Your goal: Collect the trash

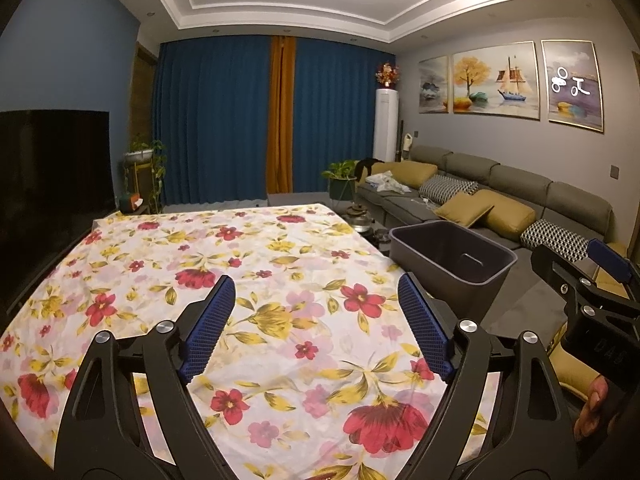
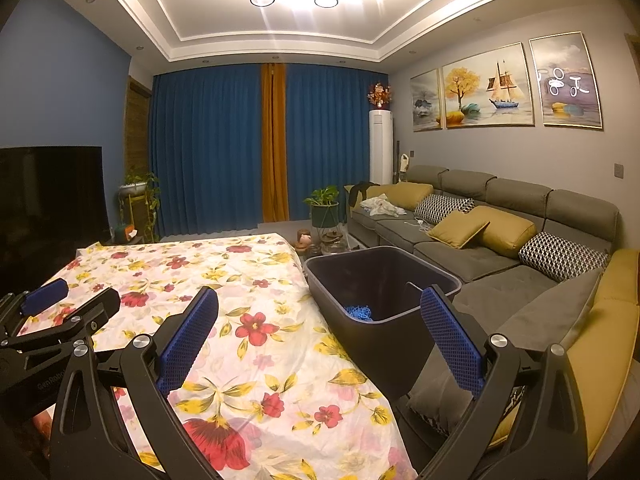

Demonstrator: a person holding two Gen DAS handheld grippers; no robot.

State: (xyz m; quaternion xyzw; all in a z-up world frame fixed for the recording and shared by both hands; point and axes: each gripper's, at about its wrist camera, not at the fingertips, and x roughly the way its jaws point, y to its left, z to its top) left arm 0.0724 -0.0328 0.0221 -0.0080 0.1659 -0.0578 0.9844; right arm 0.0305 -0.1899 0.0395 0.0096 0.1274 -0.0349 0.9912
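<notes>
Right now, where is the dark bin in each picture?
Left wrist view: dark bin sits right of centre, beside the floral cloth.
Right wrist view: dark bin sits at centre, something blue inside.
Shared landmark: the grey sofa behind it.

Red-and-yellow floral tablecloth (image 1: 256, 264), dark grey bin (image 2: 384, 280), blue curtains (image 1: 216, 120), olive cushions (image 2: 460, 228)
</notes>
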